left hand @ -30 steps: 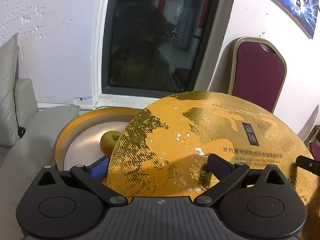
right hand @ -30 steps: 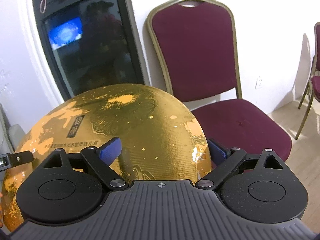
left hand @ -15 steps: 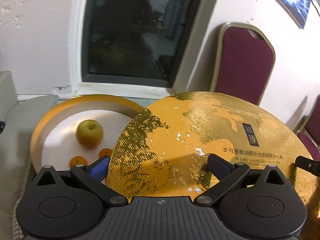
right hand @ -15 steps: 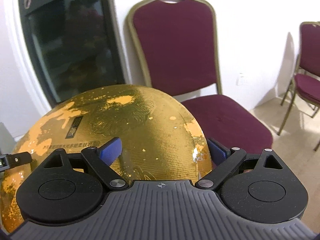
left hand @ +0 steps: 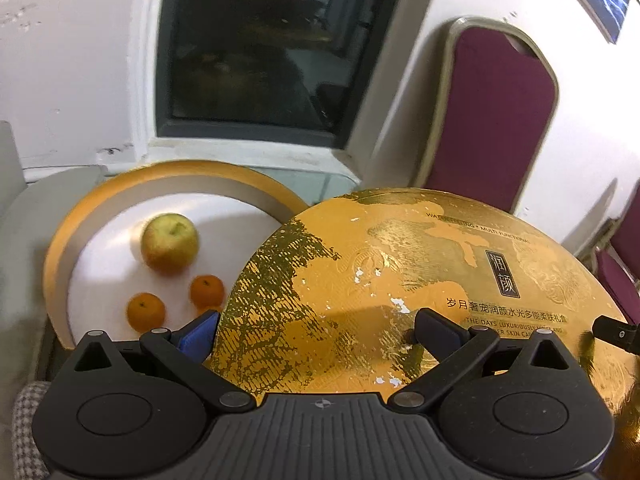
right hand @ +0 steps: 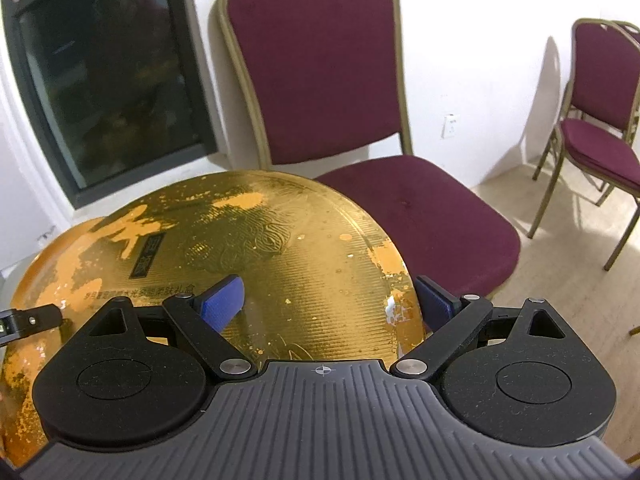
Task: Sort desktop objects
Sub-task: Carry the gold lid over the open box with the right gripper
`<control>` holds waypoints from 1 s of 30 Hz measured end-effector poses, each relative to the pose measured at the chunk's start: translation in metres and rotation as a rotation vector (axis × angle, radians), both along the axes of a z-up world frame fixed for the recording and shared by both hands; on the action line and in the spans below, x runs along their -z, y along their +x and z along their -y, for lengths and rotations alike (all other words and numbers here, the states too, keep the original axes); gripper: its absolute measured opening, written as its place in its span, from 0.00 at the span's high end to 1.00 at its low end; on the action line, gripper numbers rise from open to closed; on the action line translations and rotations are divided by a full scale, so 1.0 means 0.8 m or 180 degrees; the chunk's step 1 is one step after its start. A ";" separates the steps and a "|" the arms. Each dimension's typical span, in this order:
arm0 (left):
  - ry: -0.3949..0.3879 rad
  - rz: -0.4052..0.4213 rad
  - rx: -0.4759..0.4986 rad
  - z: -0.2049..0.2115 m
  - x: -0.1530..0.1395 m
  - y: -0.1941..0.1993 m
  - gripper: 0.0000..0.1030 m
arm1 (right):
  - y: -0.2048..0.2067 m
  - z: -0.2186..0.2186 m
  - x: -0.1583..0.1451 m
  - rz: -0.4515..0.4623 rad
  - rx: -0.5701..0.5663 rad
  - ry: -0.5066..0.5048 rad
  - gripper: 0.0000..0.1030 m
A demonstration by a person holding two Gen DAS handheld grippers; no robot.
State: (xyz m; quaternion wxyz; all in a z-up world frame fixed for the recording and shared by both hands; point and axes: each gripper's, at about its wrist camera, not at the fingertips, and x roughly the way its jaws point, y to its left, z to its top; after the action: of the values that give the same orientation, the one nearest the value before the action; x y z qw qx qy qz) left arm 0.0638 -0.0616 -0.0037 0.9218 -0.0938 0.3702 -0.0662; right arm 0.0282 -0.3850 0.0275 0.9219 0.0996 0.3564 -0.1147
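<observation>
Two grippers share the gold lid (left hand: pixel 400 280): your left gripper (left hand: pixel 316 332) and right gripper (right hand: pixel 328 300) each straddle its rim, jaws wide, seemingly clamped. If either grip slips, it tips onto the apple (left hand: pixel 170 242) and oranges (left hand: pixel 146 312) in the open box (left hand: pixel 132 184) at far left. The lid's round, flat, foil scuffed, hovering right of the box.

Plain function room, maroon banquet chairs (right hand: pixel 340 92), dark window (left hand: pixel 260 48)
</observation>
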 end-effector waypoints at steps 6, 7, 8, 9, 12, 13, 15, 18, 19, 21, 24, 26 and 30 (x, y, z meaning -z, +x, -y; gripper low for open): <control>0.0104 0.0240 -0.0397 -0.059 -0.013 0.009 0.02 | 0.048 -0.042 0.004 0.0150 -0.0302 0.0074 0.08; 0.0130 0.0290 -0.0485 -0.072 -0.015 0.010 0.02 | 0.058 -0.052 0.005 0.0188 -0.0368 0.0106 0.08; 0.0157 0.0338 -0.0568 -0.084 -0.017 0.012 0.02 | 0.069 -0.063 0.006 0.0226 -0.0437 0.0140 0.08; 0.0186 0.0384 -0.0646 -0.095 -0.018 0.013 0.02 | 0.080 -0.075 0.007 0.0264 -0.0513 0.0179 0.08; 0.0273 0.0508 -0.0872 -0.130 -0.016 0.020 0.02 | 0.114 -0.111 0.011 0.0373 -0.0740 0.0292 0.08; 0.0294 0.0533 -0.0935 -0.141 -0.014 0.023 0.02 | 0.124 -0.123 0.014 0.0392 -0.0813 0.0316 0.08; 0.0329 0.0576 -0.1049 -0.164 -0.009 0.031 0.02 | 0.144 -0.148 0.021 0.0429 -0.0959 0.0363 0.08; 0.0360 0.0613 -0.1174 -0.190 0.001 0.044 0.02 | 0.172 -0.183 0.032 0.0468 -0.1154 0.0425 0.08; 0.0365 0.0618 -0.1221 -0.198 0.004 0.050 0.02 | 0.181 -0.193 0.036 0.0473 -0.1204 0.0443 0.08; 0.0374 0.0608 -0.1290 -0.210 0.009 0.059 0.02 | 0.198 -0.210 0.045 0.0490 -0.1290 0.0495 0.08; 0.0393 0.0559 -0.1348 -0.224 0.016 0.076 0.02 | 0.222 -0.231 0.058 0.0479 -0.1376 0.0535 0.08; 0.0395 0.0521 -0.1357 -0.228 0.023 0.089 0.02 | 0.235 -0.241 0.068 0.0438 -0.1394 0.0537 0.08; 0.0396 0.0474 -0.1325 -0.232 0.039 0.108 0.02 | 0.256 -0.250 0.083 0.0340 -0.1395 0.0517 0.08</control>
State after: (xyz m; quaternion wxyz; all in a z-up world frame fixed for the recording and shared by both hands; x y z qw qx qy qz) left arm 0.1499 0.1238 -0.0353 0.9444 -0.1061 0.2771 0.1416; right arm 0.2333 -0.1848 -0.0388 0.9313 0.0997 0.3283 0.1227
